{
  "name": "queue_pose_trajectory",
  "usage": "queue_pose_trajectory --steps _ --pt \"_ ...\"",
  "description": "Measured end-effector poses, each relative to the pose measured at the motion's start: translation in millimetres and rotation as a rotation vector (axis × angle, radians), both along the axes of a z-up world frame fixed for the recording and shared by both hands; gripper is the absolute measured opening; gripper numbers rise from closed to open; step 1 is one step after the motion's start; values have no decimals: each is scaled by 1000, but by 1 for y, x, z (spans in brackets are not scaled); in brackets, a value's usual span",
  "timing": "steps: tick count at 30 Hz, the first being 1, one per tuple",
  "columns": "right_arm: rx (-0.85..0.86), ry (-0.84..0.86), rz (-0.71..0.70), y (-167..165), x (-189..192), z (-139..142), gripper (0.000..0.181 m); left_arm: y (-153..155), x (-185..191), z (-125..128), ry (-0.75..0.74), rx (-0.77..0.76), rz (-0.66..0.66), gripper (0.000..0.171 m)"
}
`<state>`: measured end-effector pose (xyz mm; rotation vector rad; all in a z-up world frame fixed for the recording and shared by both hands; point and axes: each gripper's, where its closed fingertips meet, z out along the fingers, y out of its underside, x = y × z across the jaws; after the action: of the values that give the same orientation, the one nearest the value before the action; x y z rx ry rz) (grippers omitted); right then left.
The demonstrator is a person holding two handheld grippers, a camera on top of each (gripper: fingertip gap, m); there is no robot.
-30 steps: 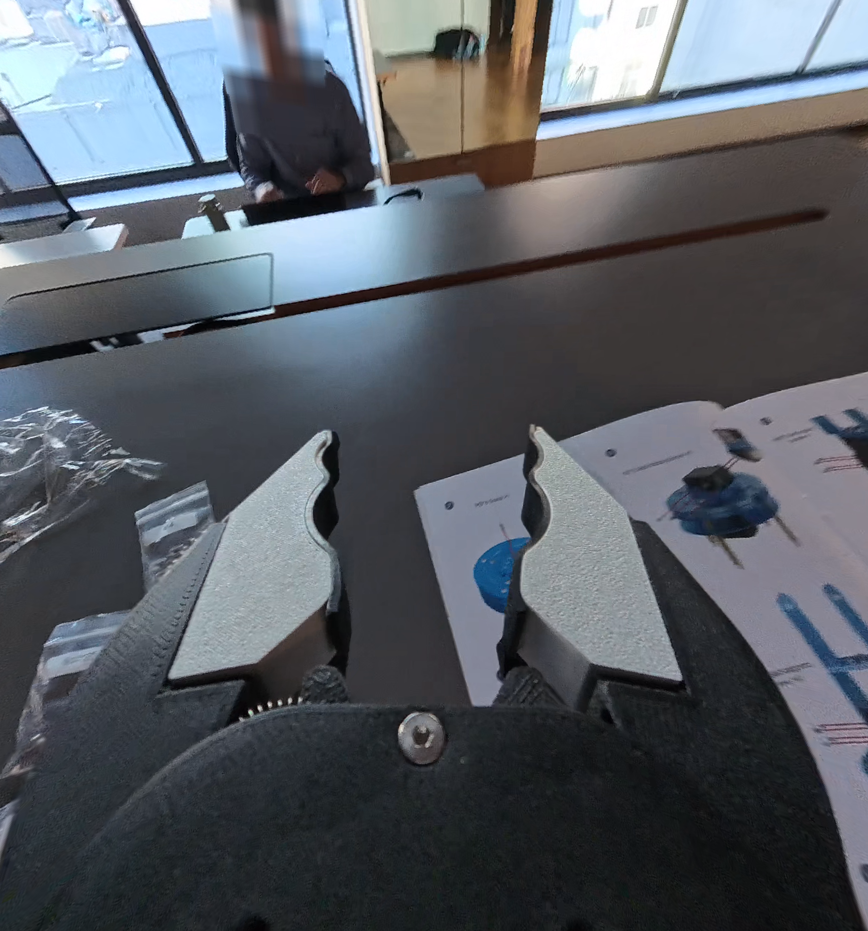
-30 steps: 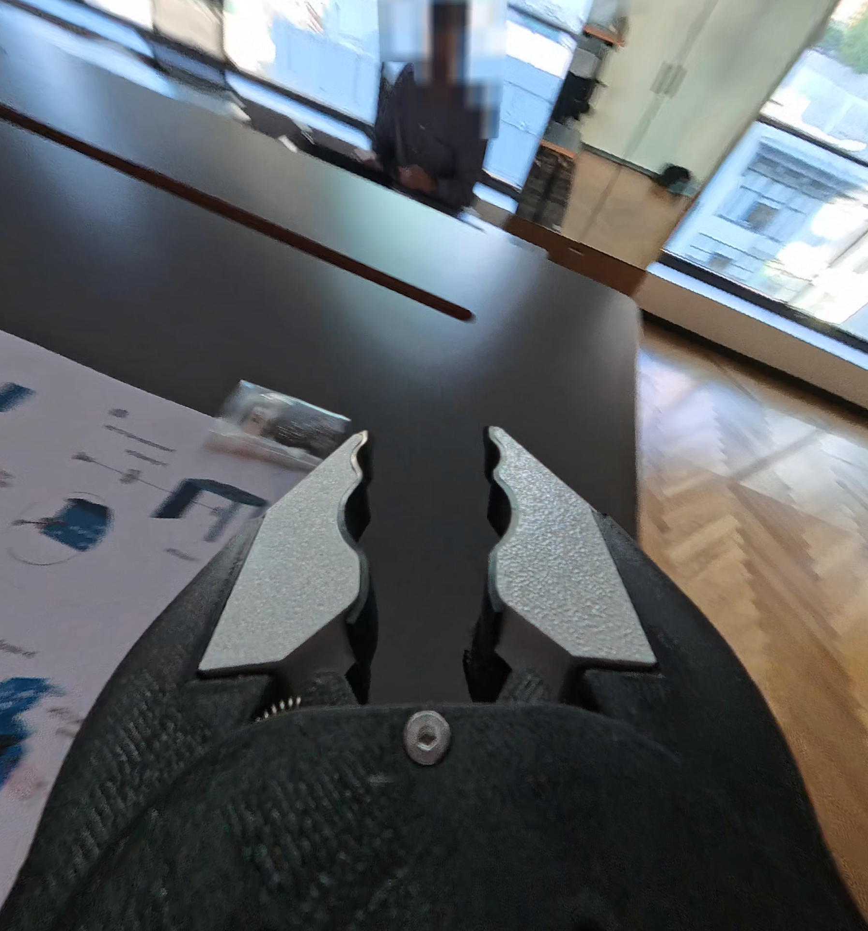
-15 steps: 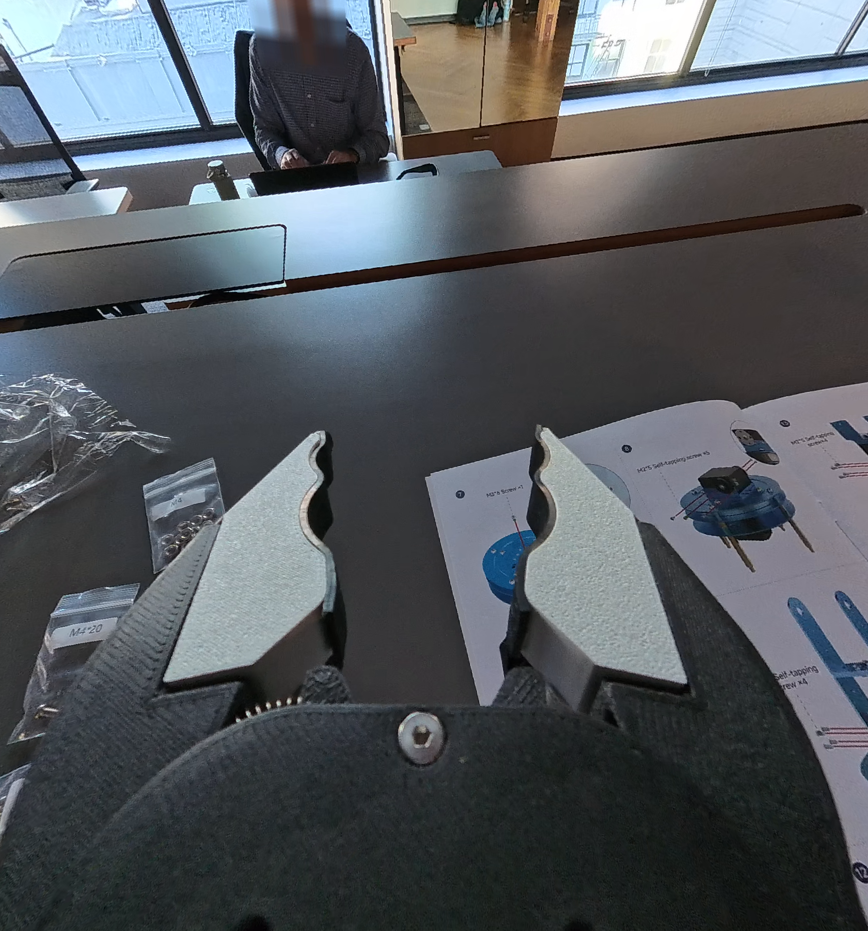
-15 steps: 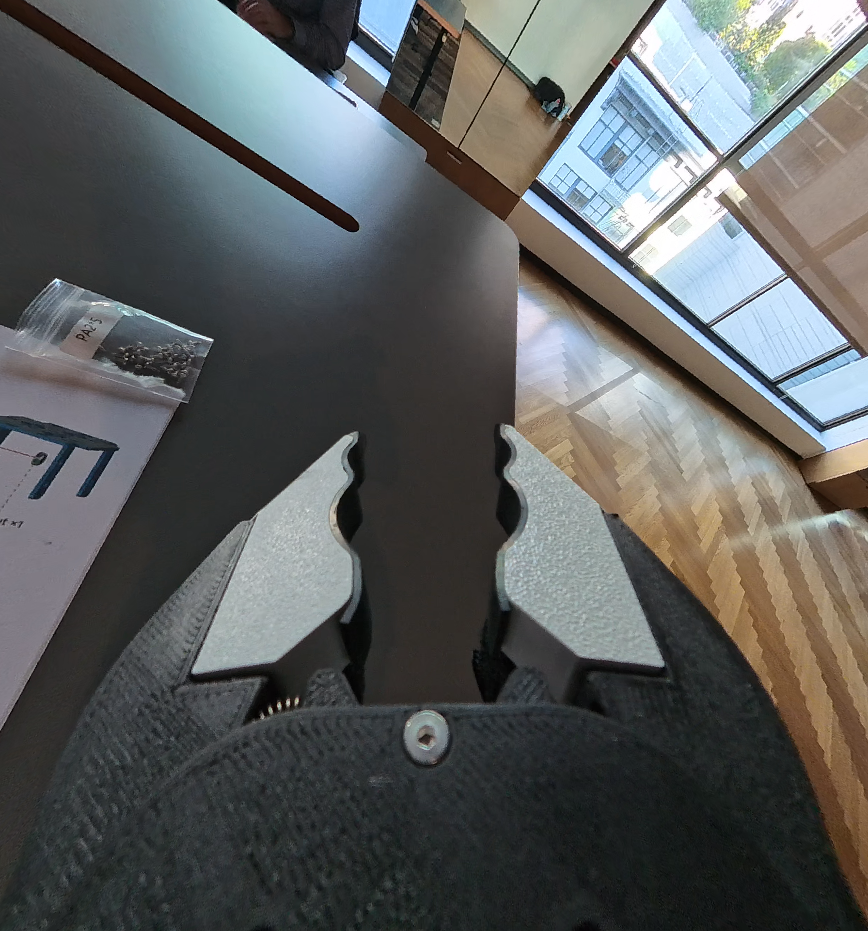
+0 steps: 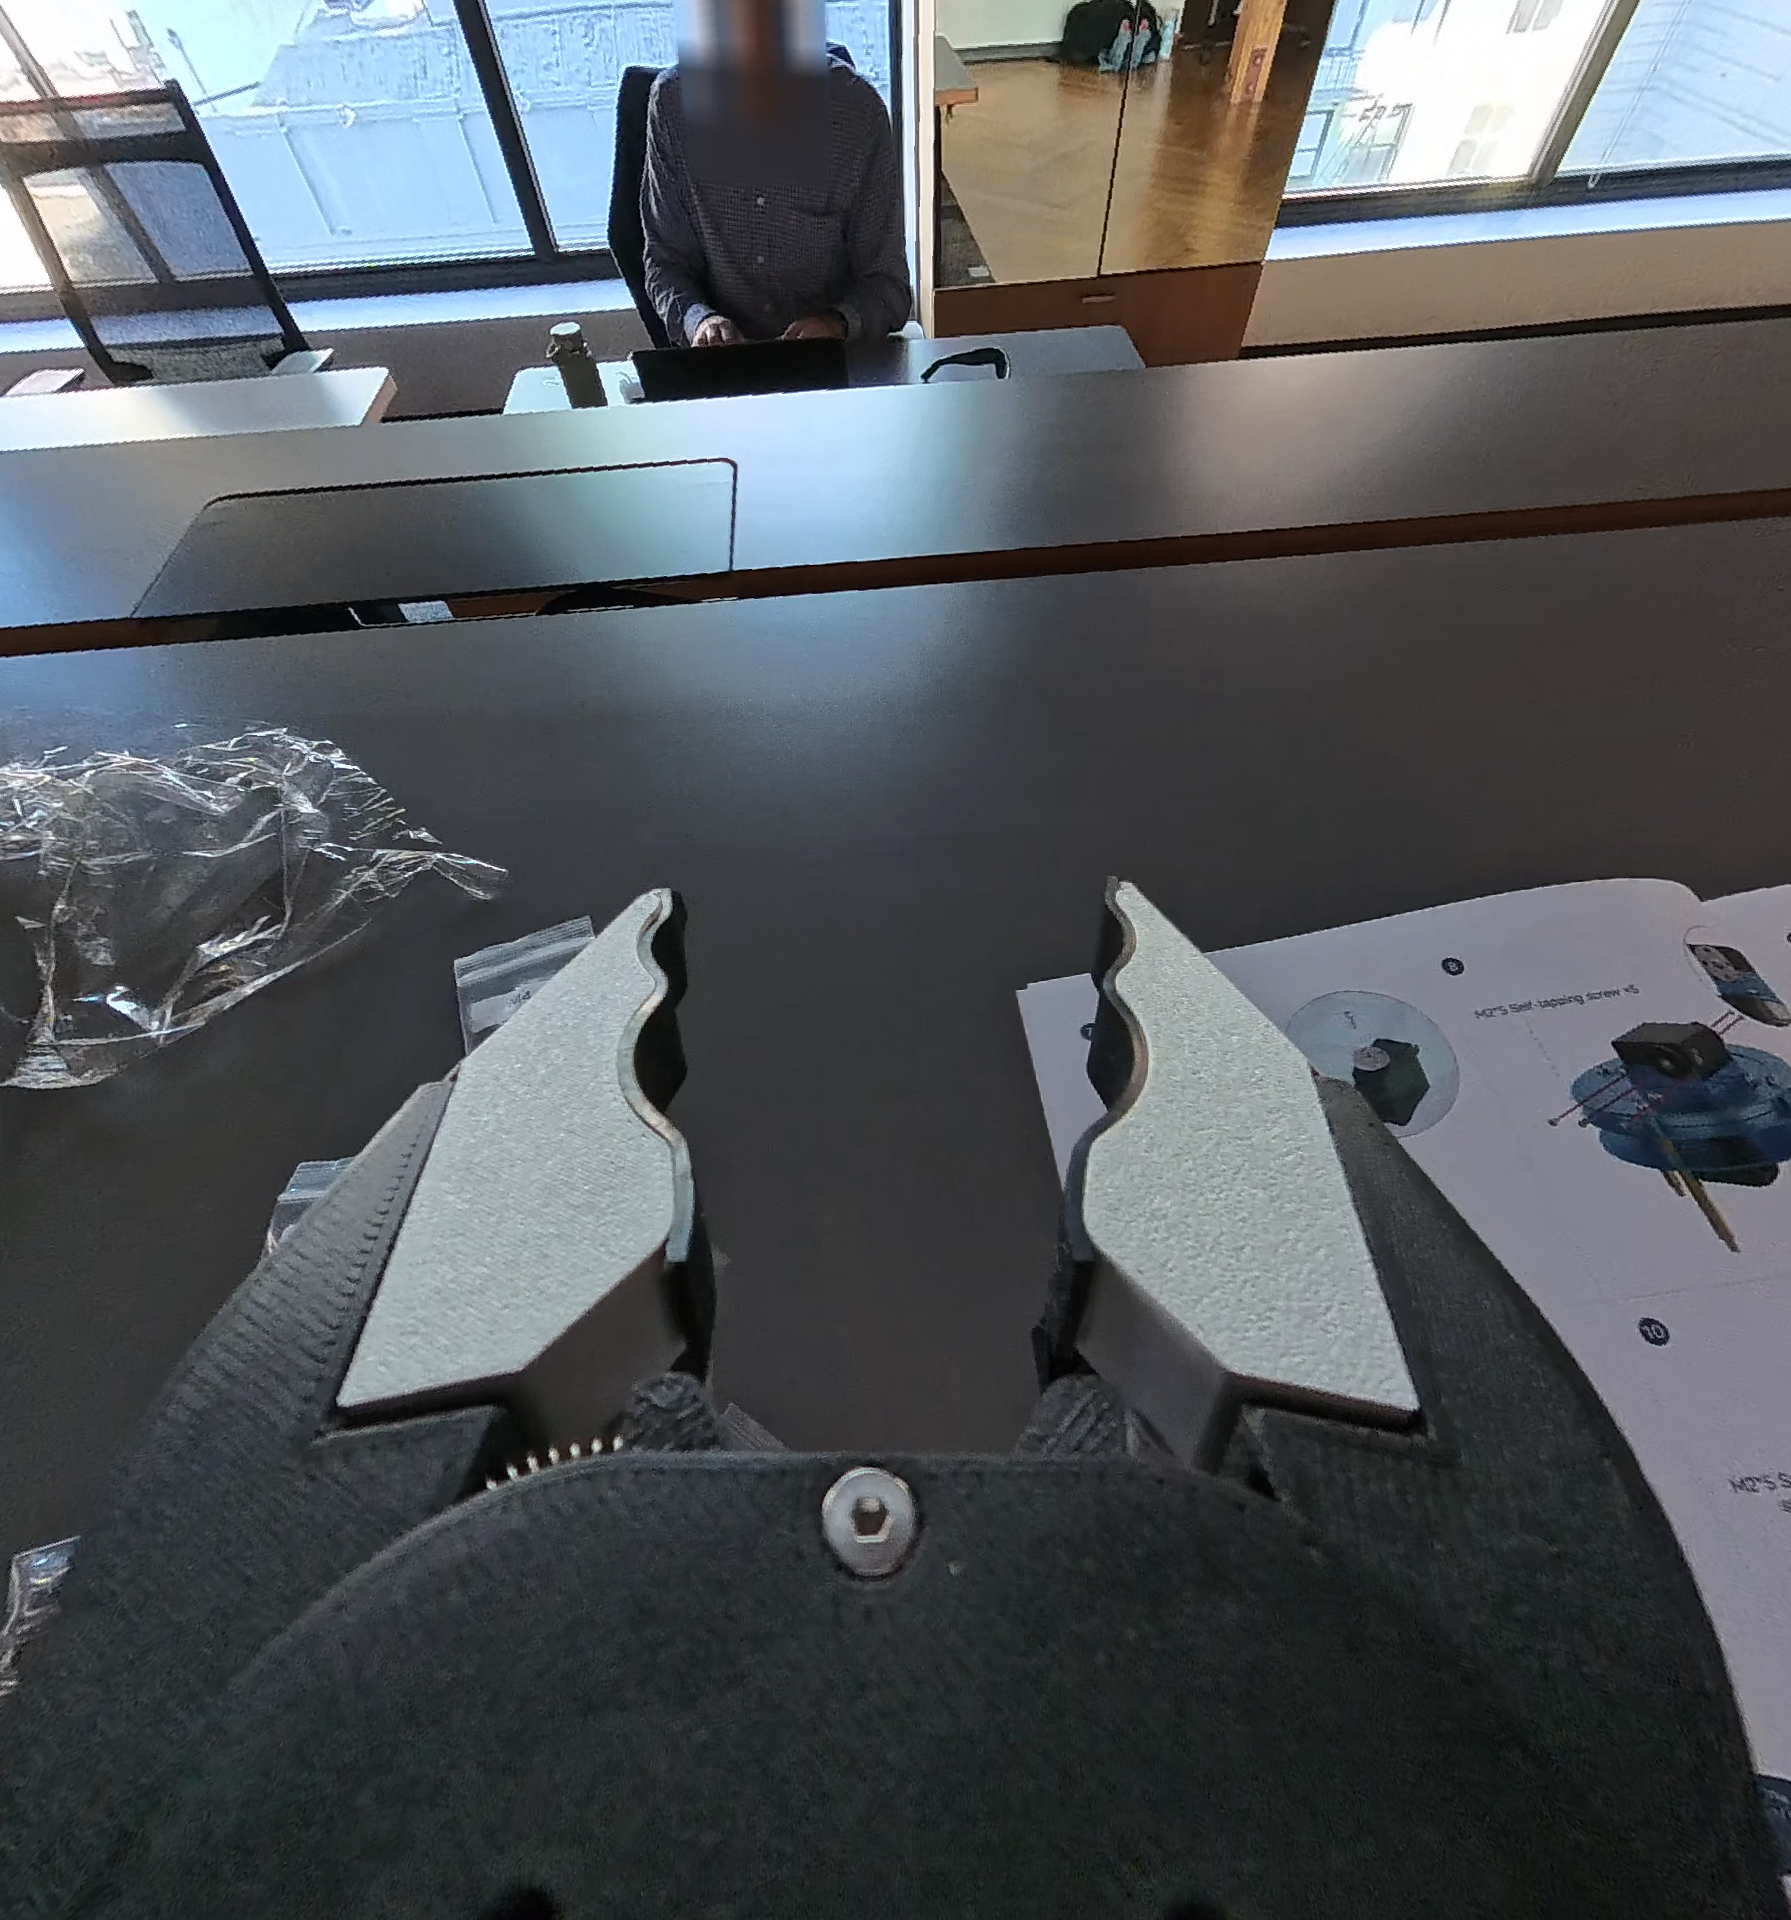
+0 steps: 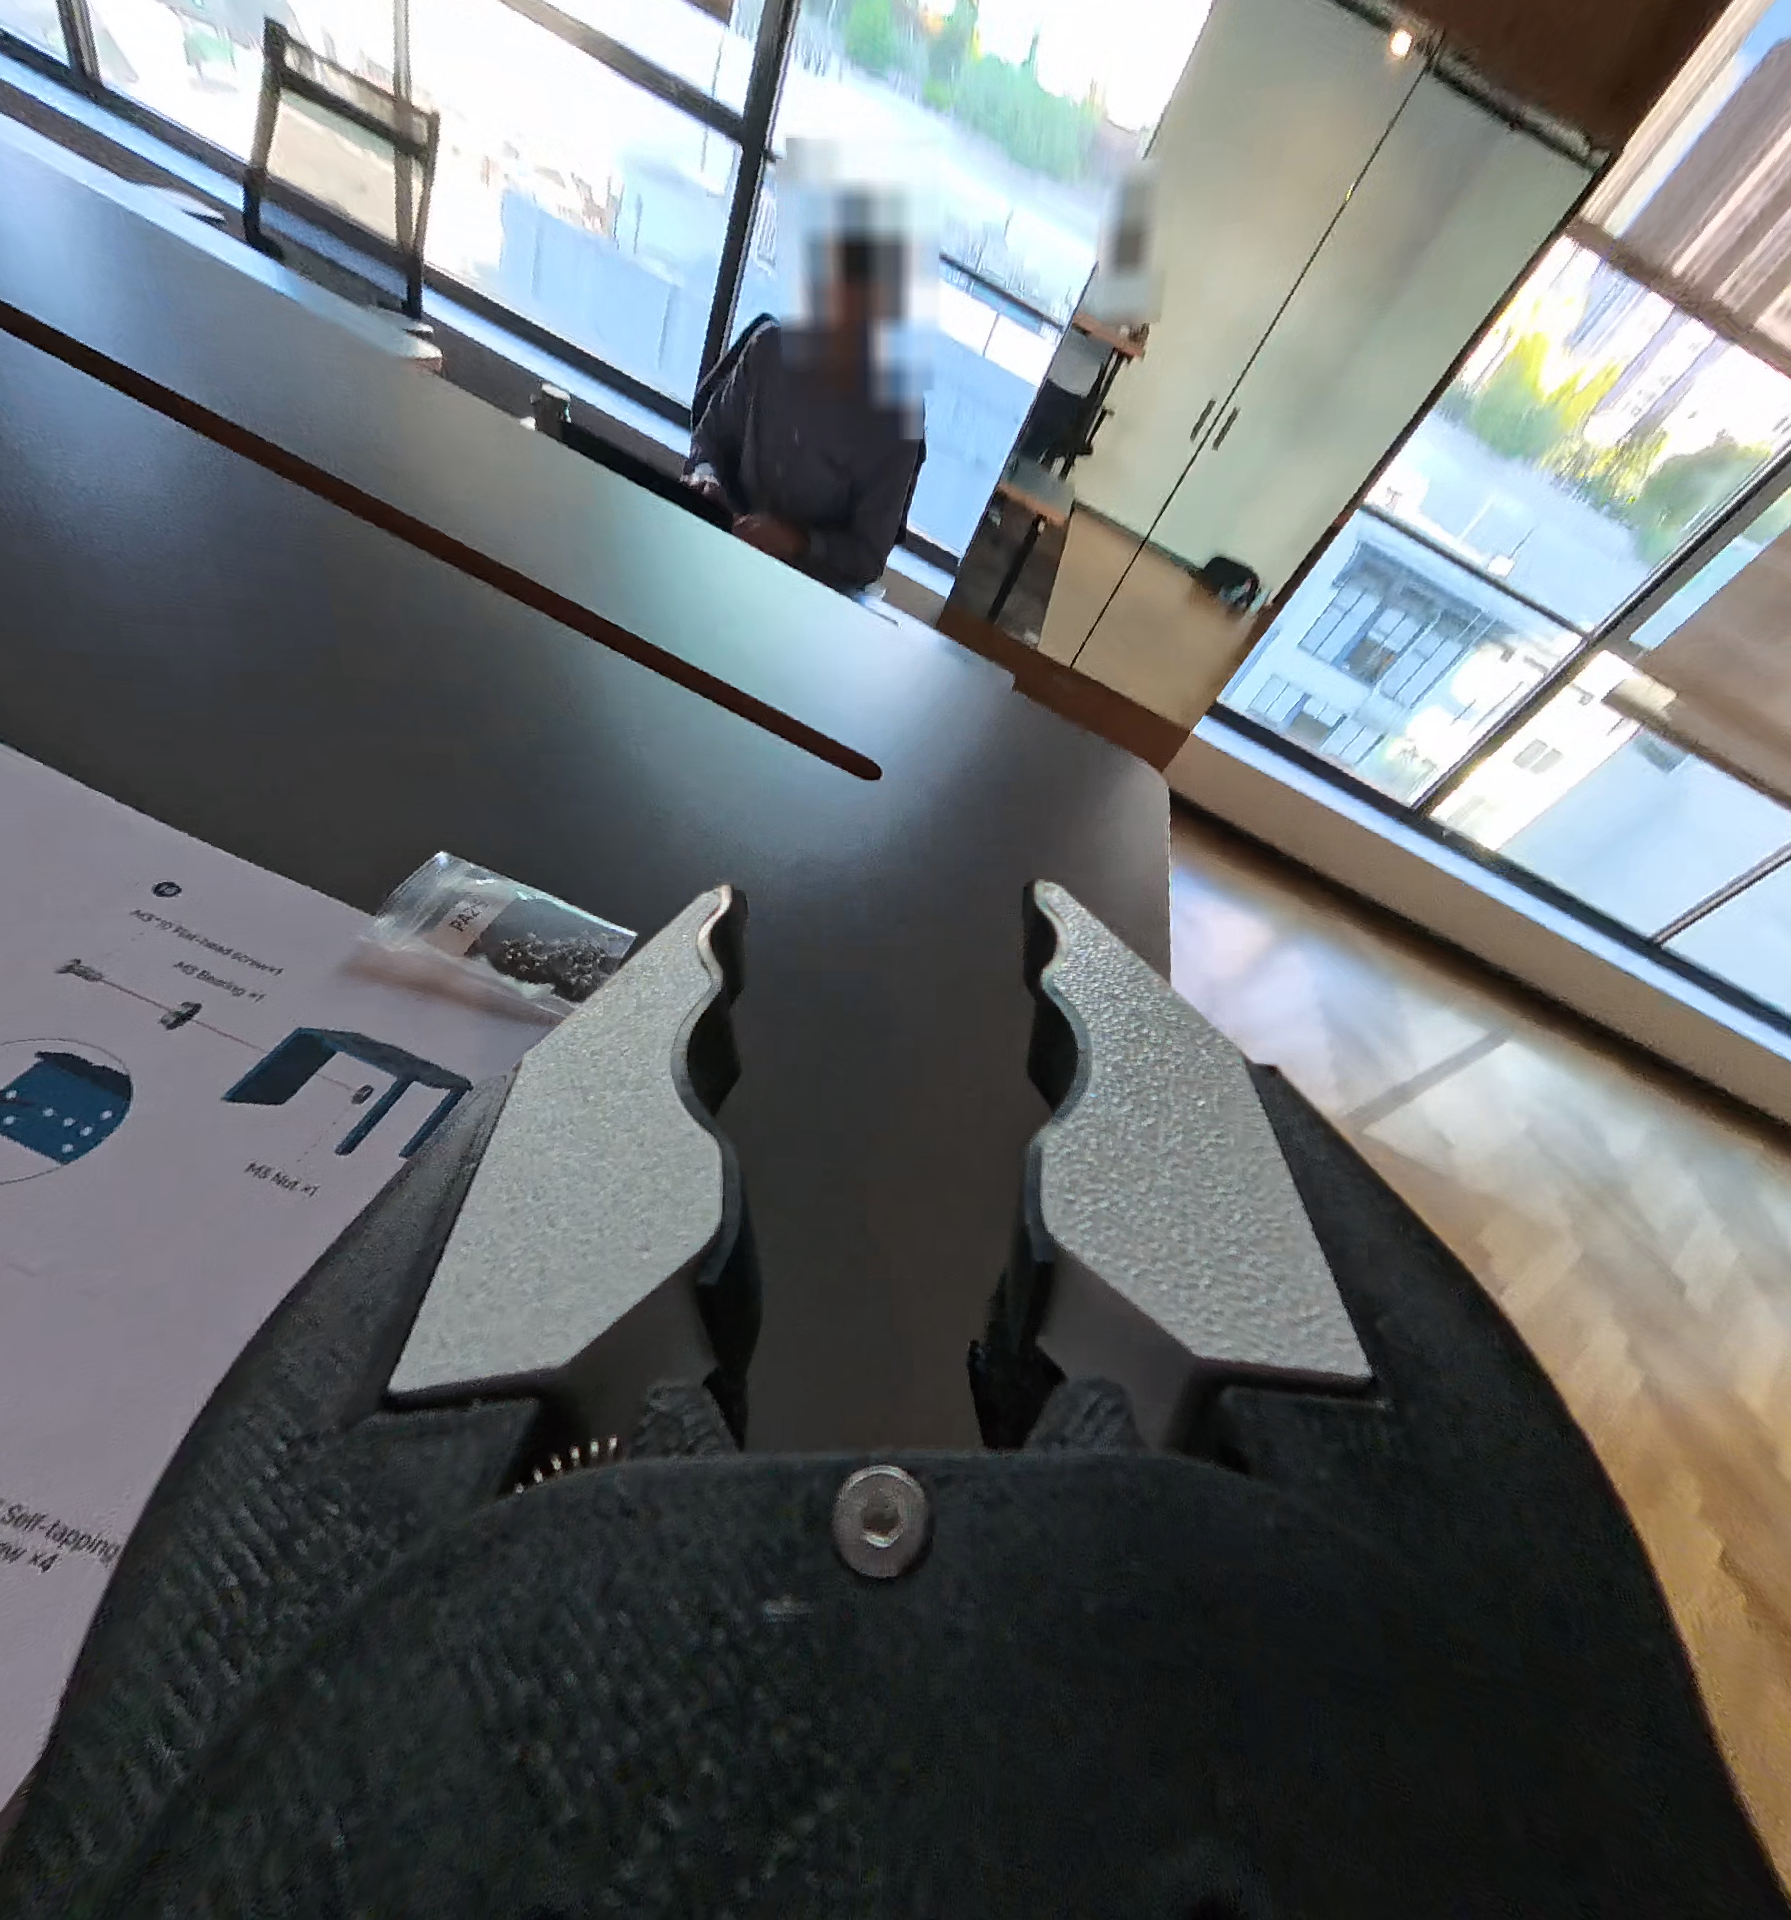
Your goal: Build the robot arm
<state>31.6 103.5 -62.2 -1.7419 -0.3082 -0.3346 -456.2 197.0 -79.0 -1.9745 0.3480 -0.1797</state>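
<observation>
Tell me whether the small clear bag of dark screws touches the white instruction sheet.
Touching. The right wrist view shows the small clear bag of dark screws lying across the far edge of the white instruction sheet, overlapping it.

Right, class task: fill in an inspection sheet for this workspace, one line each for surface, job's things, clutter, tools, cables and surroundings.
Surface: dark table, bare between the tools.
Job's things: open manual on the right; small screw bag lying partly on its far corner.
Clutter: crumpled clear wrap far left; small zip bags partly hidden behind the left tool.
Tools: left tool open, holding nothing; right tool open, holding nothing.
Cables: nothing seen.
Surroundings: seated person at a laptop, windows, wood floor.
</observation>
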Motion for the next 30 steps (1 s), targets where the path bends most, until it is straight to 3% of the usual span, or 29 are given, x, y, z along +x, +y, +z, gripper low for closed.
queue_pose_trajectory --steps 3,8,12,20,22,26,30 --pt "18 49 51 1 -8 -1 54 0 1 -1 -6 -2 -5 76" --pt "-30 268 102 5 -8 -13 68 1 6 -10 -8 -29 -24 75" --pt "-101 397 127 9 -6 -29 88 0 9 -12 -20 -38 -33 75" --pt "18 317 162 6 -11 -9 109 -2 16 -13 -33 -42 -61 74" --pt "81 297 196 3 -18 1 106 -2 15 -12 -38 -40 -59 74" --pt "142 257 161 -1 -10 9 83 -2 14 -9 -56 -32 -57 73" --pt "137 379 159 1 -1 3 73 -2 16 -11 -63 -39 -65 73"
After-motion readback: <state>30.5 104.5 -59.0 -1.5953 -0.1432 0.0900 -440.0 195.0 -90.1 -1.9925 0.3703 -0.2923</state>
